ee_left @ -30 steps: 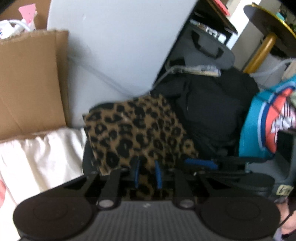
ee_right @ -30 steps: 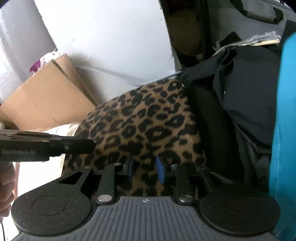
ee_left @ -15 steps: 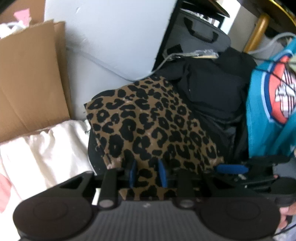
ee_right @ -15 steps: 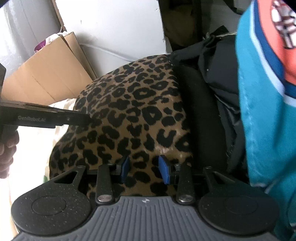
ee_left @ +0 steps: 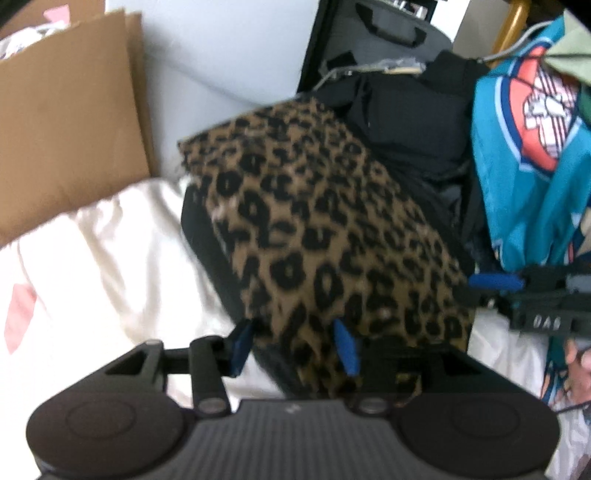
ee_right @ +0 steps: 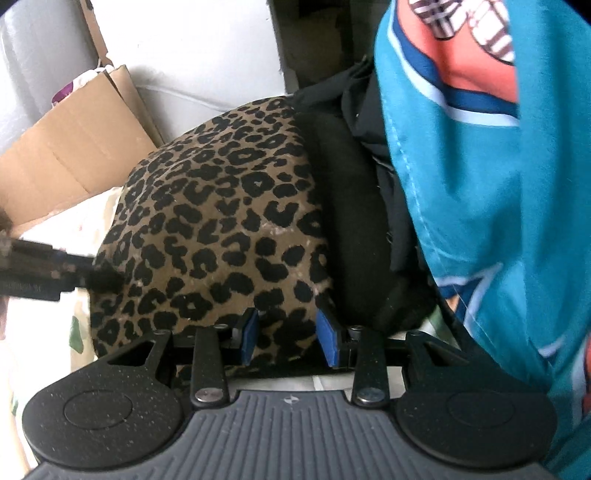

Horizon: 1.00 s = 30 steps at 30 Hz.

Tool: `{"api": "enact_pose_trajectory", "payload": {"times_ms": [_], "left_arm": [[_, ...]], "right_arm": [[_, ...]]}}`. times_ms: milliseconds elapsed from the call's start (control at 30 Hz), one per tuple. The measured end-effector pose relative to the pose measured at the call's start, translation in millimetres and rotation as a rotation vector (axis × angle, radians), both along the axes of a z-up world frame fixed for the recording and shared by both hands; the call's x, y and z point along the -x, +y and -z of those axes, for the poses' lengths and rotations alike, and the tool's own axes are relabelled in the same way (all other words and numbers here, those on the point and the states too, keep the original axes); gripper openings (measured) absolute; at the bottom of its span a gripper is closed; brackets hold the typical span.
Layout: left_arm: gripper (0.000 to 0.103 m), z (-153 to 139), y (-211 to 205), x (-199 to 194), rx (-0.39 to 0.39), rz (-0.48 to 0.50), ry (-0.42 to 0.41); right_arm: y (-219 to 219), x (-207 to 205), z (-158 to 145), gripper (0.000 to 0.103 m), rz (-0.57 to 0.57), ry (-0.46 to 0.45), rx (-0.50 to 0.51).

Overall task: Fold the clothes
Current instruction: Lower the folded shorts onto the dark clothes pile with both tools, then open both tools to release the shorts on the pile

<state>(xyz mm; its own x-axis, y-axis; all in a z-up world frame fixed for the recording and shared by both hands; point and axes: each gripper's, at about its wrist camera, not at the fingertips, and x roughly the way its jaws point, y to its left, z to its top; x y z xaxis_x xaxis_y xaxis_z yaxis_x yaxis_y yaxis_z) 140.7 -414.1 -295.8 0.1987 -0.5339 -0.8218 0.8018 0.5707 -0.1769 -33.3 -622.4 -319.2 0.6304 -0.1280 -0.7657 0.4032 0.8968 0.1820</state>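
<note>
A folded leopard-print garment (ee_left: 314, 221) lies on a black garment whose edge (ee_left: 207, 236) shows along its left side. My left gripper (ee_left: 291, 345) is open, its blue pads wide apart at the garment's near edge, with the cloth loose between them. In the right wrist view the same leopard garment (ee_right: 221, 221) fills the middle. My right gripper (ee_right: 288, 338) is open too, its pads on either side of the near hem. The right gripper's blue fingertip (ee_left: 495, 282) shows at the garment's right edge. The left gripper's tip (ee_right: 92, 278) touches its left edge.
A cardboard box (ee_left: 66, 122) stands at the left against a white wall. White bedding (ee_left: 110, 258) lies below it. A pile of black clothes (ee_left: 413, 129) and a dark suitcase (ee_left: 388, 29) sit behind. A teal jersey (ee_right: 480, 184) hangs close at the right.
The leopard garment has come down onto the black one. Both grippers have opened, the left one just now, and they have drawn back towards its near edge.
</note>
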Motion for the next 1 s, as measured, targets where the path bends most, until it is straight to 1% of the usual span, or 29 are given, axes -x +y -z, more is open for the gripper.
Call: {"api": "enact_pose_trajectory", "payload": {"times_ms": [100,200,267,333,433,533,567,667,733,767,800,833,867,933,967,1000], "left_arm": [[0.050,4.1,7.2,3.8,-0.017,-0.013,0.011],[0.046,6.8,14.7,4.3,-0.028,-0.036,0.031],[0.045,6.9,19.8,5.4,-0.031,-0.055,0.048],[0.044,6.2,23.3,6.0,-0.029,-0.070,0.064],[0.044,2.7,27.3,7.8,-0.019,-0.088,0.085],[0.044,-3.0,30.0,10.1,-0.021,-0.101,0.100],[0.044,-5.8,30.8,10.0,-0.024,-0.102,0.107],[0.051,-14.3,33.5,9.6,-0.030,-0.106,0.128],[0.059,-19.9,35.2,9.3,-0.035,-0.108,0.141],[0.061,-23.0,36.3,9.0,-0.038,-0.110,0.145],[0.065,-27.2,37.9,8.5,-0.042,-0.112,0.143],[0.070,-32.5,39.8,8.4,-0.043,-0.111,0.140],[0.073,-36.9,42.0,9.2,-0.045,-0.111,0.137],[0.082,-46.7,46.2,10.6,-0.047,-0.115,0.133],[0.084,-51.9,49.0,10.0,-0.047,-0.121,0.133],[0.086,-57.1,51.4,9.4,-0.046,-0.125,0.139]], "right_arm": [[4.0,5.6,-5.1,0.042,0.018,-0.019,-0.019],[11.8,5.8,-9.9,0.042,0.007,-0.043,-0.033],[19.1,3.8,-11.4,0.042,-0.010,-0.053,-0.035],[26.7,1.2,-9.9,0.042,-0.033,-0.047,-0.029],[36.4,1.0,-3.3,0.042,-0.056,-0.015,-0.008],[40.3,6.4,4.3,0.042,-0.038,0.023,-0.001],[41.1,9.4,4.6,0.042,-0.032,0.024,-0.007],[42.4,14.6,2.6,0.042,-0.010,0.028,-0.014],[43.0,14.9,-2.5,0.042,-0.001,0.029,-0.018],[43.8,14.5,-5.6,0.042,0.001,0.028,-0.021],[44.8,14.1,-9.5,0.043,0.005,0.028,-0.024],[45.0,12.7,-12.8,0.051,0.012,0.031,-0.027],[45.3,11.5,-15.6,0.055,0.024,0.038,-0.031],[46.0,9.5,-21.9,0.072,0.048,0.049,-0.041],[46.3,9.4,-26.4,0.076,0.062,0.048,-0.046],[46.4,9.4,-31.2,0.085,0.073,0.047,-0.050]]}}
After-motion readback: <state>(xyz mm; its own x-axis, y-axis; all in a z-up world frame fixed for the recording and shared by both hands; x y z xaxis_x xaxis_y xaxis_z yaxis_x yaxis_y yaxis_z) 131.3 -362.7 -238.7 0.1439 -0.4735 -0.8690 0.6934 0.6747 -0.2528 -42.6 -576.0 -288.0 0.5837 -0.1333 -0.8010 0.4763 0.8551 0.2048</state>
